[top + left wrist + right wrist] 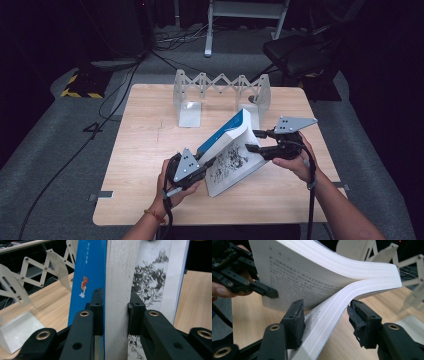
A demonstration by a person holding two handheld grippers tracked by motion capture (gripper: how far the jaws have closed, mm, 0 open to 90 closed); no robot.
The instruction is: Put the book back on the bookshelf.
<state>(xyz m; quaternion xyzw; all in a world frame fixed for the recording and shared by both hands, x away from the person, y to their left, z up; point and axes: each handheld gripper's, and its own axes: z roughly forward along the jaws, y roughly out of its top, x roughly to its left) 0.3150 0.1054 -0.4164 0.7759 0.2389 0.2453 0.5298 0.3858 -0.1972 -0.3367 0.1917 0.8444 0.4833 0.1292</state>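
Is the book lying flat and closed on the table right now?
No: the book is lifted and splayed open, a lower block of pages sagging between the right gripper jaws.

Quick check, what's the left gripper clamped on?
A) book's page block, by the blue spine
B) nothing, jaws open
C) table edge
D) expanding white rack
A: in the left gripper view, the left gripper has both pads pressed on the book, blue spine at one side.

Grey carpet [45, 165], wooden table [145, 145], dark room
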